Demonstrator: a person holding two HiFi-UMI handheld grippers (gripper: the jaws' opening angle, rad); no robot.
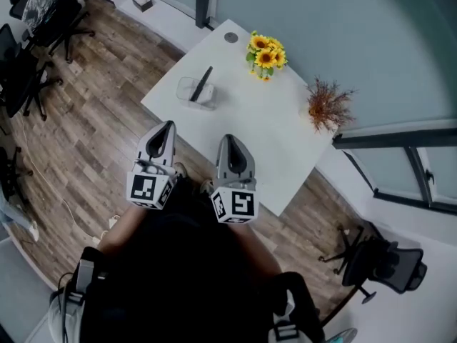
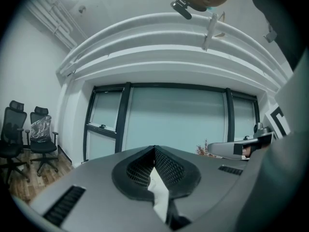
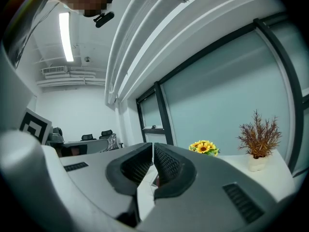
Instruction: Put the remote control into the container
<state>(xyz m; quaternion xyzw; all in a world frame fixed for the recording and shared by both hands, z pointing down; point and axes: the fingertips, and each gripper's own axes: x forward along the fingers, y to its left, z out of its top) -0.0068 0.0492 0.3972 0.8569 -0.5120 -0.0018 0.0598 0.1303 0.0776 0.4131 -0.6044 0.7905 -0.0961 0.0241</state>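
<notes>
Left gripper (image 1: 166, 127): jaws shut tight, pads meeting, nothing between them; same in the left gripper view (image 2: 154, 150). It points level toward the far window and sits over the wood floor (image 1: 107, 141), just off the table's near-left edge.

Right gripper (image 1: 228, 140): jaws also together and empty; the right gripper view (image 3: 153, 148) shows only a hairline slit between the pads. It sits over the near edge of the white table (image 1: 271, 141), beside the left gripper but not touching it. Both are held close to the person's body.

Remote control (image 1: 203, 84): black, already inside the clear container (image 1: 187, 91), leaning with its upper end toward the far right and sticking out above the rim. The container stands on the far-left part of the table, well apart from both grippers.

Other things on the table:
- Sunflowers (image 1: 265, 53) at the far edge, to the right of the container; also in the right gripper view (image 3: 203, 147).
- Dried plant (image 1: 328, 104) at the right corner; the right gripper view (image 3: 258, 137) shows it in a white pot.
- Small round grey object (image 1: 230, 37) at the far corner; can't tell what it is.

Surroundings: black office chairs (image 1: 43, 20) at far left, seen in the left gripper view too (image 2: 29, 134), and one more chair (image 1: 385, 263) at near right.
</notes>
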